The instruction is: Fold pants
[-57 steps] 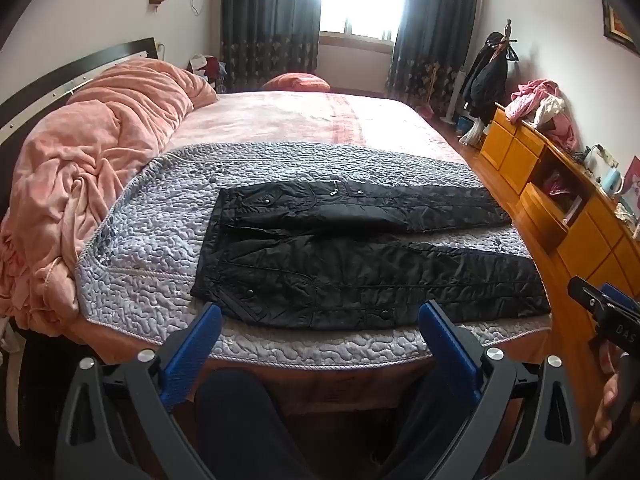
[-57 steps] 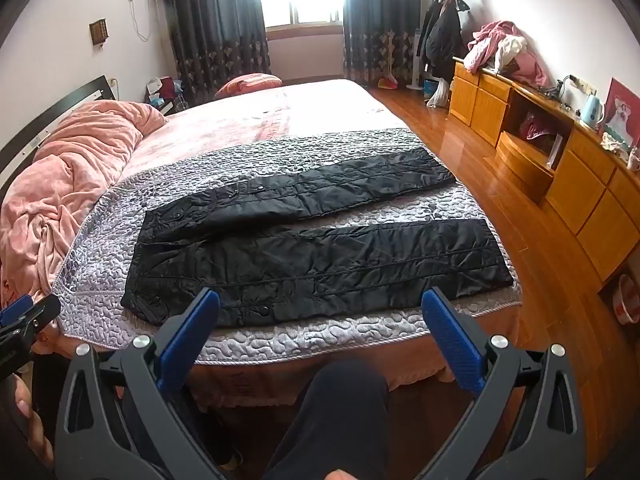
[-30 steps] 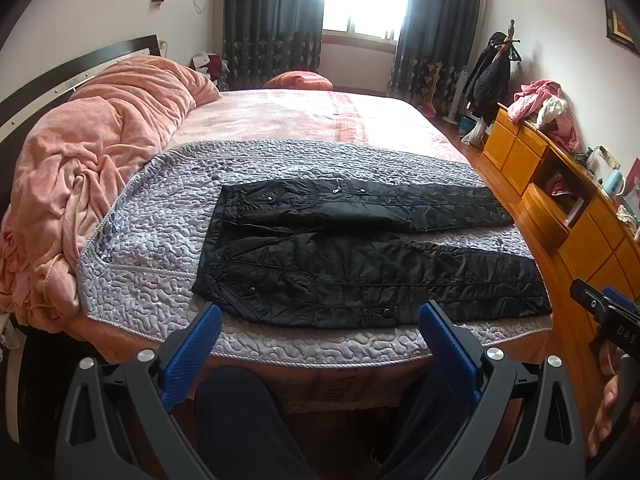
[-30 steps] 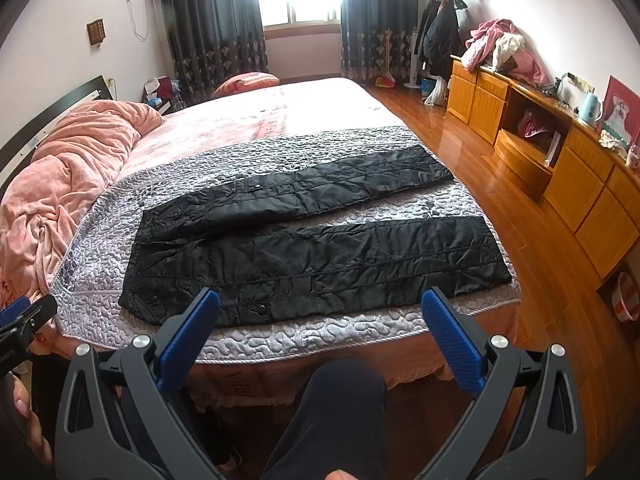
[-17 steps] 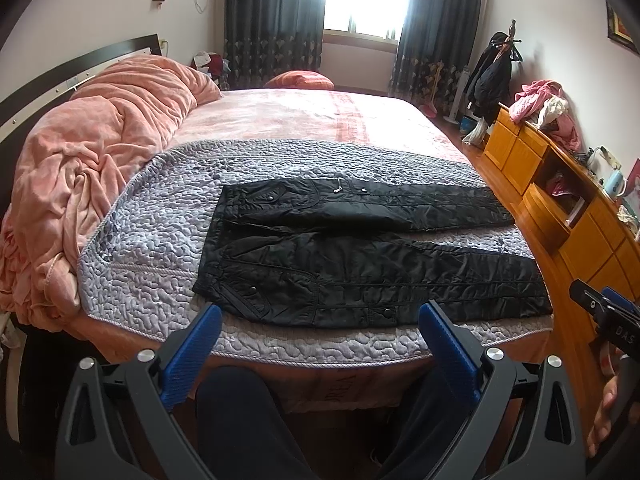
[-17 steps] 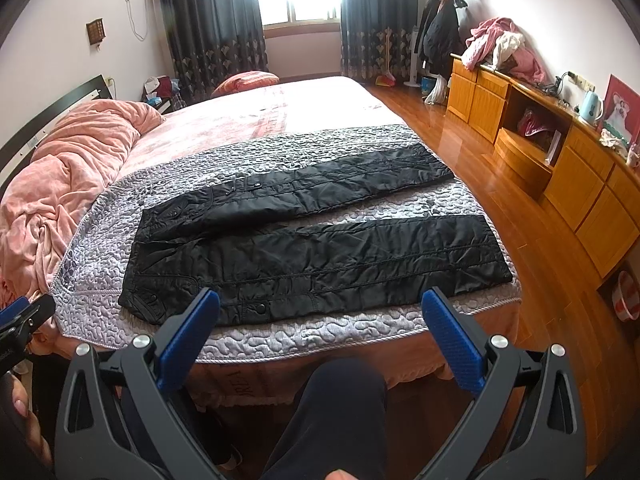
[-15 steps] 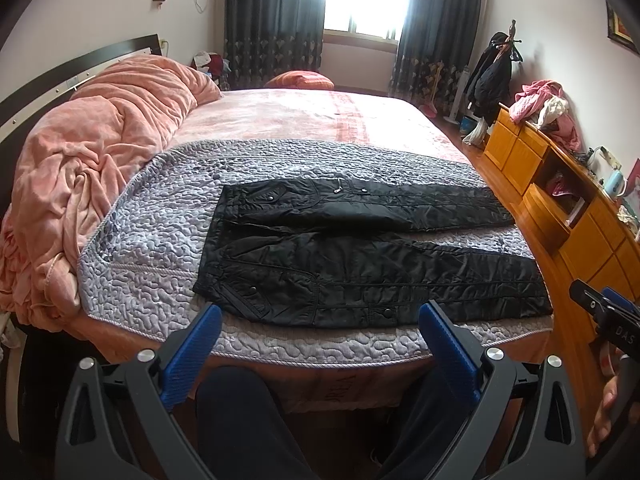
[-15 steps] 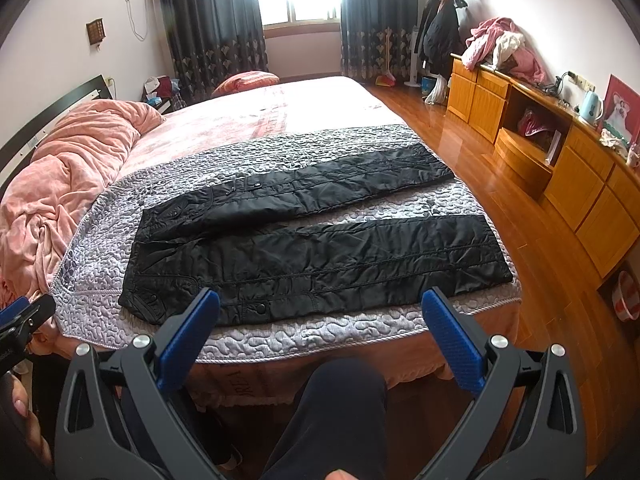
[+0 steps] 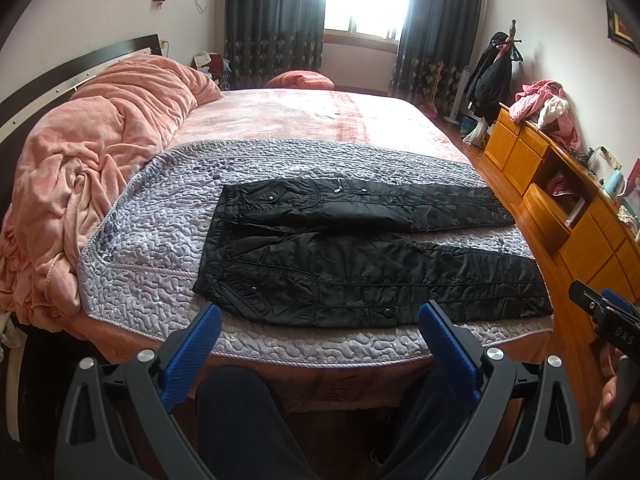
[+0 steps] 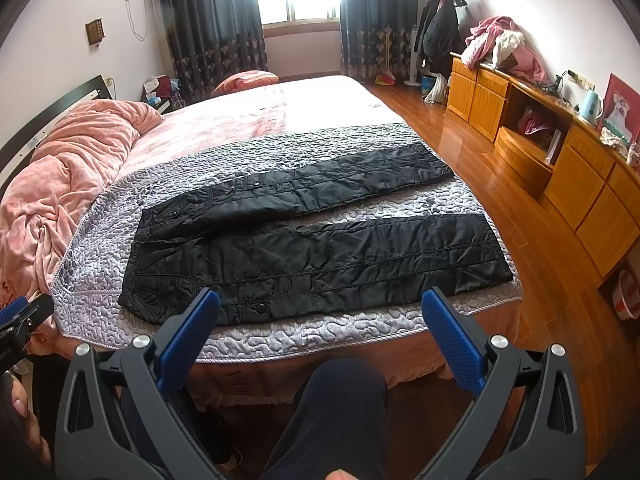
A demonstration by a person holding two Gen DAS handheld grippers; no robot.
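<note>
Black pants [image 9: 360, 256] spread flat on grey quilt [image 9: 160, 224] near front edge of bed [image 9: 320, 120], legs apart, waist leftward. Left gripper [image 9: 318, 334] wide apart, short of front edge. Pink blanket [image 9: 92, 152] heaped at left edge.

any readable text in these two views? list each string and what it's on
"DAS": white letters on the black body of the right tongs, seen at the edge of the left wrist view; it may run on out of frame.
"REA": partial faint print on the pink bed skirt below the grey quilted cover; the right wrist view shows it too, letters cut off and distorted.
Framed picture on the wooden cabinet: any text too small to read.
Black pants: no readable label.
</note>
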